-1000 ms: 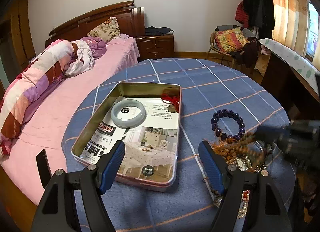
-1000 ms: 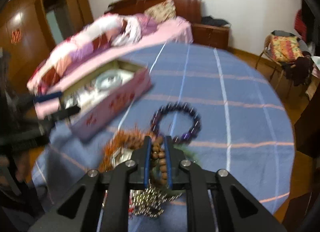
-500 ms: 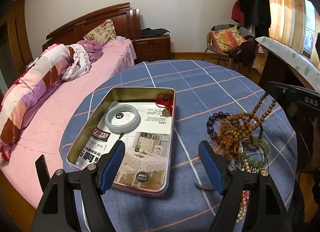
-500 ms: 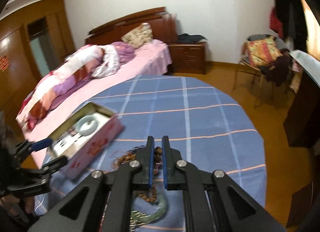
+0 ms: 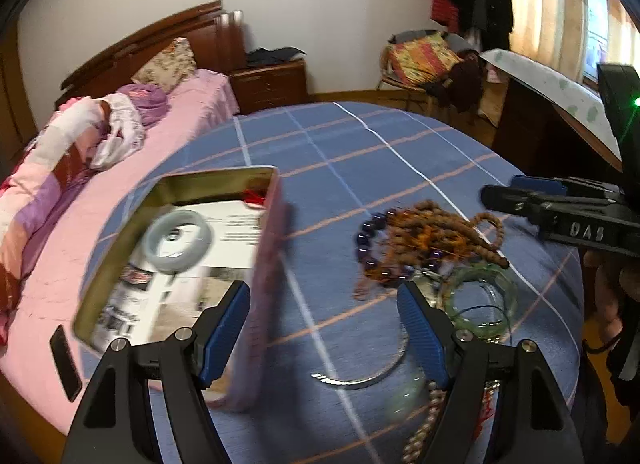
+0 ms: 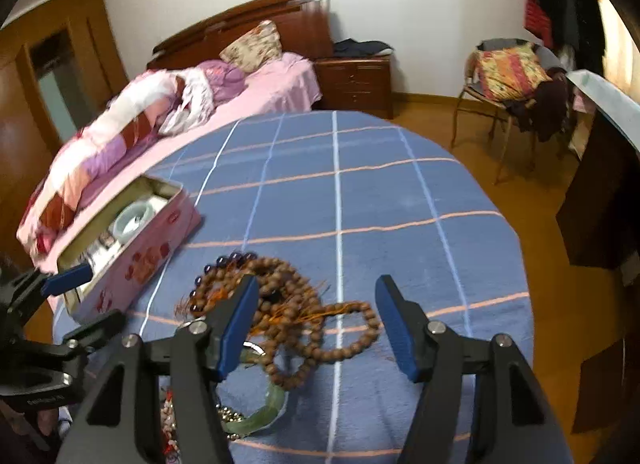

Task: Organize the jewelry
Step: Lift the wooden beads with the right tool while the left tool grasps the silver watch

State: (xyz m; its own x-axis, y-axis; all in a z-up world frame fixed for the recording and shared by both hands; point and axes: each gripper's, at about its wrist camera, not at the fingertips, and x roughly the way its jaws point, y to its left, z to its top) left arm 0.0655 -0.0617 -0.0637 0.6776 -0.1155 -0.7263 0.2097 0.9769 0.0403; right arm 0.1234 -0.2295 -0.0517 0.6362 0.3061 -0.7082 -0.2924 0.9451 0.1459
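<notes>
A round table point(image 6: 400, 199) covered in a blue cloth with white and orange grid lines filled both views. Near its left edge sat an open rectangular tin box with pink sides point(image 5: 176, 264) point(image 6: 132, 248). Inside it lay a pale grey-green jade bangle point(image 5: 178, 240) point(image 6: 134, 215) on a printed paper lining, with a small red tassel point(image 5: 256, 193) in the far corner.

The right gripper point(image 6: 316, 324) hung over the jewelry pile with its 2 blue-padded jaws spread well apart and gripping nothing — they had just been opening. A long string of brown wooden beads point(image 6: 296, 320) point(image 5: 436, 232) lay loose on the cloth beneath and between them, touching neither pad. Against it on the left sat a bracelet of dark purple beads point(image 6: 224, 264) point(image 5: 372, 248).

The left gripper point(image 5: 324, 328) also stood wide open and empty; its left jaw overlapped the near end of the tin, though contact could not be judged. Close to its right jaw lay a translucent green bangle point(image 5: 480, 296) point(image 6: 260, 412), a thin silver bangle point(image 5: 360, 376) and a strand of small pale beads point(image 5: 424, 424).

Behind the table stood a bed with a pink sheet point(image 6: 256, 99) and a dark wooden headboard — the left wrist view was blurred.
</notes>
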